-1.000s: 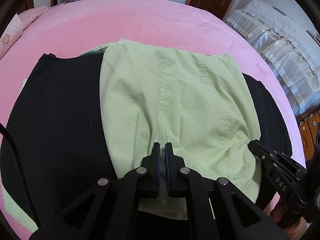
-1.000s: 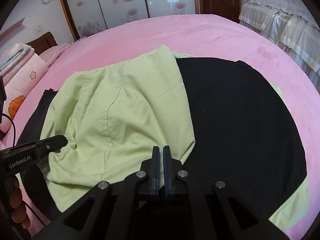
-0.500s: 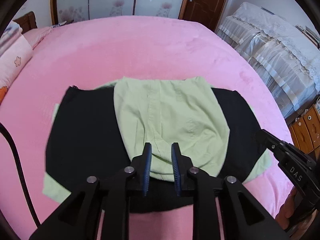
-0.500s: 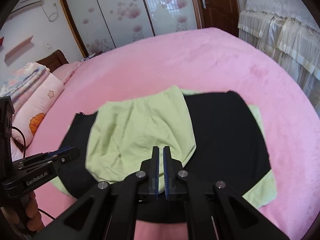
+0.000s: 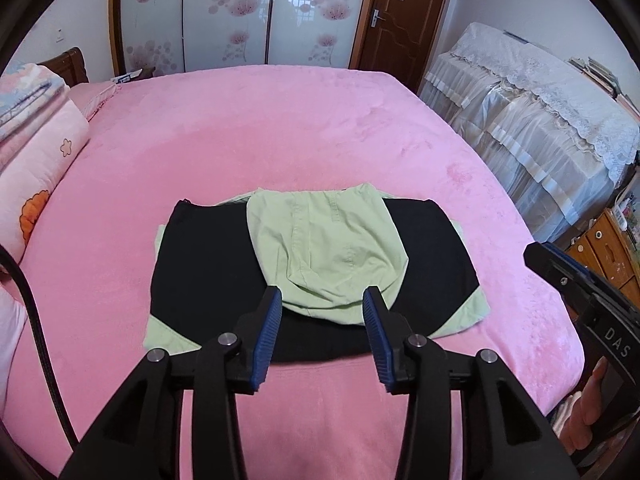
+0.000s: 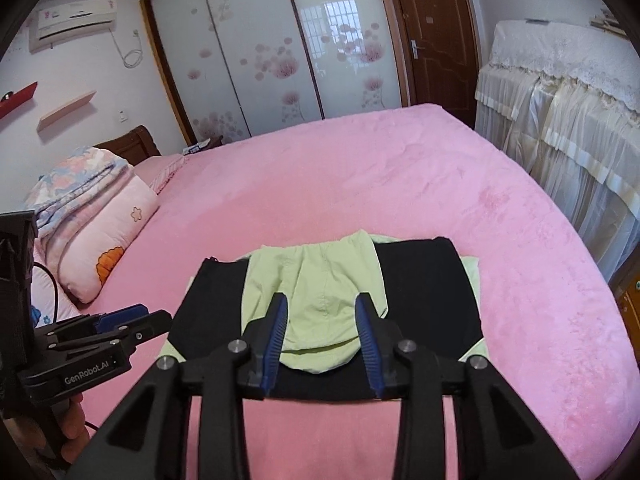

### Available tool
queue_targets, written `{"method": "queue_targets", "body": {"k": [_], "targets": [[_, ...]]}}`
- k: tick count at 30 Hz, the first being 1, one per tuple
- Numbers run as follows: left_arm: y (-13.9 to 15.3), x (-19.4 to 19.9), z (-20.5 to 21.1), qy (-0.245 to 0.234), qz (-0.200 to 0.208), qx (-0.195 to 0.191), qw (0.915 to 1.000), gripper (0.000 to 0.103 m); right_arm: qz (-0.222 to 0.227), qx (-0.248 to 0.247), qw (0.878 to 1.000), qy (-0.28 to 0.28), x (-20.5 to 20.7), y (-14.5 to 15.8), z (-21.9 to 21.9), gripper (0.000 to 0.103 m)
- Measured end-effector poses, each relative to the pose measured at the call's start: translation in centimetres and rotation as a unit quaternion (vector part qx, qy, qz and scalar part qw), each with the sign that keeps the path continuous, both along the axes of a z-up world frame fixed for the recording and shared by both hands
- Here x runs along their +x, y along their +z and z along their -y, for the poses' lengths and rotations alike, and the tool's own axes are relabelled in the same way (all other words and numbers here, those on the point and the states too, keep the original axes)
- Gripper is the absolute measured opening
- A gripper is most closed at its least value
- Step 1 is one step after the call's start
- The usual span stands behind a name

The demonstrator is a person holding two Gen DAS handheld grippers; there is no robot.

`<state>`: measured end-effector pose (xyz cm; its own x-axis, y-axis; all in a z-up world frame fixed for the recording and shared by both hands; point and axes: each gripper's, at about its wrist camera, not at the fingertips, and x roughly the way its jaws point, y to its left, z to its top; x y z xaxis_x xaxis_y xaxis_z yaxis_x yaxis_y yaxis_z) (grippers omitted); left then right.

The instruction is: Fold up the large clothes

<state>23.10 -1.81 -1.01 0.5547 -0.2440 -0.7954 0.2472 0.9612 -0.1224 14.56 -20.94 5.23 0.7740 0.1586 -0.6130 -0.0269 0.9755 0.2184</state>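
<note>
A folded garment, black with light green parts (image 5: 208, 272) (image 6: 424, 300), lies flat on the pink bed (image 5: 300, 128) (image 6: 360, 176). A light green flap (image 5: 324, 248) (image 6: 316, 296) is folded over its middle. My left gripper (image 5: 322, 300) is open and empty, held above the near edge of the garment. My right gripper (image 6: 320, 304) is open and empty, also above the near edge. Each gripper shows at the side of the other's view, the right one (image 5: 580, 304) and the left one (image 6: 100, 336).
Folded quilts and a pillow (image 6: 96, 224) (image 5: 32, 148) lie at the bed's left. A lace-covered piece of furniture (image 5: 536, 120) (image 6: 568, 92) stands to the right, a wooden cabinet (image 5: 604, 248) beside it. Wardrobe doors (image 6: 264, 60) stand behind the bed. A black cable (image 5: 36, 320) hangs at left.
Both grippers have let go of the light green flap, opened and pulled back and up from the garment. The flap now lies folded over the garment's middle.
</note>
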Motion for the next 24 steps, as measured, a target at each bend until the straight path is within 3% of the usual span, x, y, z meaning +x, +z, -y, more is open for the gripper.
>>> {"method": "queue_targets", "body": {"k": [5, 7, 11, 17, 22, 24], "targets": [[2.0, -3.3, -1.3, 0.002, 0.017, -0.003, 0.9999, 0.044, 0.029, -0.023, 0.999, 0.005, -3.3, 2.4, -0.7, 0.035], [2.1, -4.6, -2.2, 0.009, 0.021, -0.008, 0.9997, 0.049, 0.034, -0.033, 0.999, 0.006, -4.1, 2.6, -1.1, 0.035], [1.1, -5.9, -4.1, 0.023, 0.013, -0.022, 0.9994, 0.049, 0.039, -0.047, 0.998, 0.013, -4.8, 1.4, -2.2, 0.036], [-3.6, -6.3, -7.0, 0.057, -0.011, -0.050, 0.9971, 0.049, 0.039, -0.046, 0.998, 0.012, -4.5, -2.7, -3.3, 0.036], [-9.8, -5.9, -9.0, 0.078, -0.033, -0.078, 0.9934, 0.049, 0.054, -0.058, 0.997, 0.006, -4.5, -7.0, -4.6, 0.036], [-12.7, -5.6, -10.0, 0.087, -0.049, -0.108, 0.9891, 0.049, 0.057, -0.065, 0.996, 0.005, -4.3, -8.8, -5.2, 0.036]]}}
